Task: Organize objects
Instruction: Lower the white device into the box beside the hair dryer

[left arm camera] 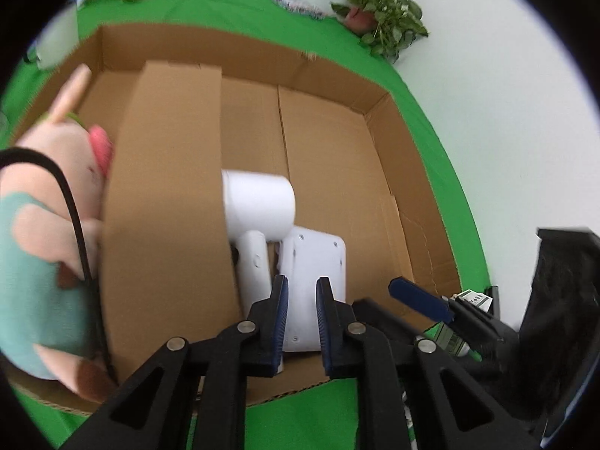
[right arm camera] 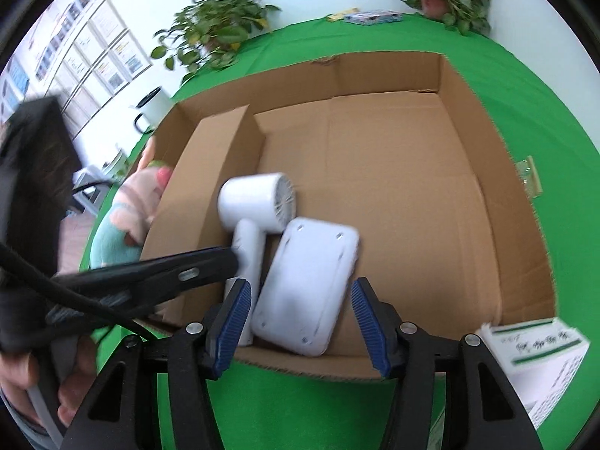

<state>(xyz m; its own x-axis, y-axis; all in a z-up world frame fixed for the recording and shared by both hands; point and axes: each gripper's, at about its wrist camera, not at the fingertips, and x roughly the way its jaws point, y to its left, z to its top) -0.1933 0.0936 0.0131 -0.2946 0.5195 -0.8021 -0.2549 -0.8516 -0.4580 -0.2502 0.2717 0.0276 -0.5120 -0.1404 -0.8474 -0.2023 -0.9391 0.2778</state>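
An open cardboard box (left arm camera: pixel 390 172) (right arm camera: pixel 465 195) sits on the green table. Inside lie a white hair dryer (left arm camera: pixel 258 206) (right arm camera: pixel 255 202) and a flat white device (left arm camera: pixel 318 258) (right arm camera: pixel 311 281), side by side near the front wall. A cardboard divider (left arm camera: pixel 168 187) (right arm camera: pixel 202 172) stands left of the dryer. My left gripper (left arm camera: pixel 302 322) hovers over the white device, jaws narrowly apart and empty. My right gripper (right arm camera: pixel 300 318) is open and empty above the box's front edge, over the white device. A pink and teal plush toy (left arm camera: pixel 48 202) (right arm camera: pixel 127 221) lies left of the divider.
A white box with green print (right arm camera: pixel 540 356) (left arm camera: pixel 465 322) lies outside the box at the front right. Potted plants (right arm camera: pixel 213 33) (left arm camera: pixel 382 11) stand at the table's far edge. A white mug (right arm camera: pixel 153 108) is at the far left. A black cable (left arm camera: pixel 75 217) crosses the plush.
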